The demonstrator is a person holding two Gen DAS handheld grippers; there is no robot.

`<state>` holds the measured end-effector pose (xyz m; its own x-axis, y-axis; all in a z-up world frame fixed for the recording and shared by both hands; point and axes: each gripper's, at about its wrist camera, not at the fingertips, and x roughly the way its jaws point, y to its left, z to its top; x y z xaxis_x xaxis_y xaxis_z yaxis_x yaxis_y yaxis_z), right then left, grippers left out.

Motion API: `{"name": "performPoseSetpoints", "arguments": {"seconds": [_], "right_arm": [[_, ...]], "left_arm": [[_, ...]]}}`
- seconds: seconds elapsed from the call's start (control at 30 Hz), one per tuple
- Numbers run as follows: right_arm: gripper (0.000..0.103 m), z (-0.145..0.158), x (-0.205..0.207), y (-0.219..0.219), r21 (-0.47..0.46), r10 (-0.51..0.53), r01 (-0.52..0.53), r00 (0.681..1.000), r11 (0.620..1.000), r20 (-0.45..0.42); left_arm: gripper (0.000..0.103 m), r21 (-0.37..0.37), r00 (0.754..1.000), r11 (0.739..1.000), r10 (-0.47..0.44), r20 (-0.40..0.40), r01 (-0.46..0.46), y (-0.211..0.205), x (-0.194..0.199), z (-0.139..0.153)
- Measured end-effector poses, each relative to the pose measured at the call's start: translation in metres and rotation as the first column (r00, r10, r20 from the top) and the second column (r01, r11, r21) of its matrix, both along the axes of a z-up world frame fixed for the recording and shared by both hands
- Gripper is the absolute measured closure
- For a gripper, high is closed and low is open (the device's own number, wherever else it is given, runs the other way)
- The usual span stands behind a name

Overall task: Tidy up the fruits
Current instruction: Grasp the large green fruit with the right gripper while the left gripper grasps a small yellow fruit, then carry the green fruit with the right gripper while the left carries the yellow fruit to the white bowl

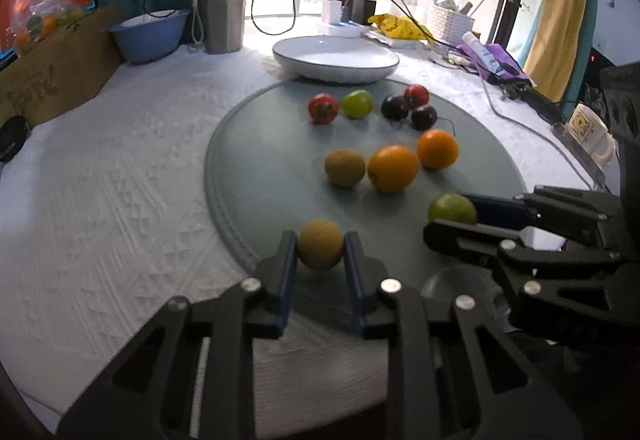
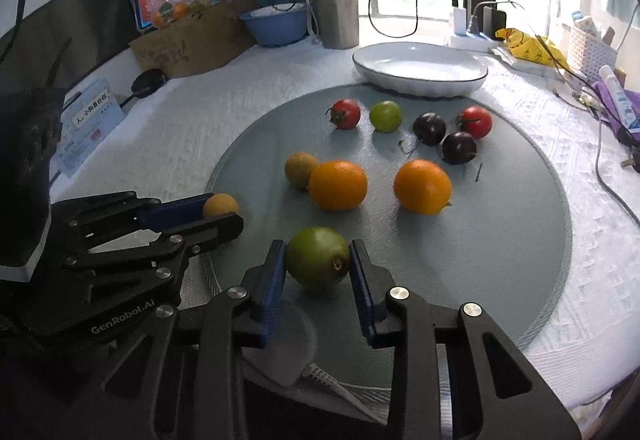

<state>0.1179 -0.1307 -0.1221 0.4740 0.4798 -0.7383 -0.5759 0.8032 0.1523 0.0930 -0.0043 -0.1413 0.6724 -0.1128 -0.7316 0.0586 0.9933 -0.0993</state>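
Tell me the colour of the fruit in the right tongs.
Green fruit, browner at its tip; right wrist view shows it best.

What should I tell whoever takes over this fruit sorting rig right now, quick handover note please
Left gripper: shut on the small yellow-brown fruit, near the front edge of the round grey mat.
Right gripper: shut on the large green fruit, also at the mat's front.
On the mat, untouched: two oranges, a kiwi, two red tomatoes, a small green fruit, two dark plums.
White dish: behind the mat, holds no fruit.
Done: both fruits gripped; I cannot tell if they are lifted yet.
Left: probably carry these two to the dish, then move the rest.
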Motion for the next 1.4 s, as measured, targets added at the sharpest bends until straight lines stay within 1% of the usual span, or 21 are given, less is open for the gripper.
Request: {"name": "performPoseSetpoints", "arguments": {"seconds": [0.2, 0.4, 0.6, 0.7, 0.97, 1.27, 1.4], "right_arm": [[0.069, 0.017, 0.009, -0.013, 0.033, -0.011, 0.01, 1.0, 0.999, 0.029], [0.069, 0.034, 0.031, -0.025, 0.078, -0.034, 0.027, 0.996, 0.997, 0.08], [0.069, 0.045, 0.057, -0.033, 0.087, -0.047, 0.037, 0.993, 0.996, 0.11], [0.069, 0.05, 0.07, -0.039, 0.089, -0.05, 0.039, 0.991, 0.995, 0.125], [0.069, 0.055, 0.113, -0.045, 0.1, -0.081, 0.067, 0.986, 0.993, 0.148], [0.069, 0.053, 0.15, -0.037, 0.076, -0.068, 0.056, 0.985, 0.996, 0.158], [0.069, 0.051, 0.171, -0.033, 0.064, -0.064, 0.054, 0.985, 0.996, 0.159]], "left_arm": [[0.079, -0.004, 1.0, 1.0, 0.018, 0.01, -0.017, -0.003, 0.009, 0.014], [0.079, -0.003, 0.999, 1.0, 0.023, 0.041, -0.023, -0.006, 0.024, 0.032], [0.079, -0.017, 0.997, 0.999, 0.03, 0.066, -0.029, -0.009, 0.053, 0.045], [0.079, -0.008, 0.997, 1.0, 0.025, 0.08, -0.024, -0.012, 0.066, 0.049], [0.079, -0.025, 0.997, 0.999, 0.028, 0.073, -0.026, -0.003, 0.107, 0.051], [0.079, -0.036, 0.996, 0.999, -0.009, 0.091, 0.012, -0.007, 0.157, 0.051], [0.079, -0.043, 0.996, 0.999, -0.016, 0.086, 0.02, -0.007, 0.178, 0.047]]}}
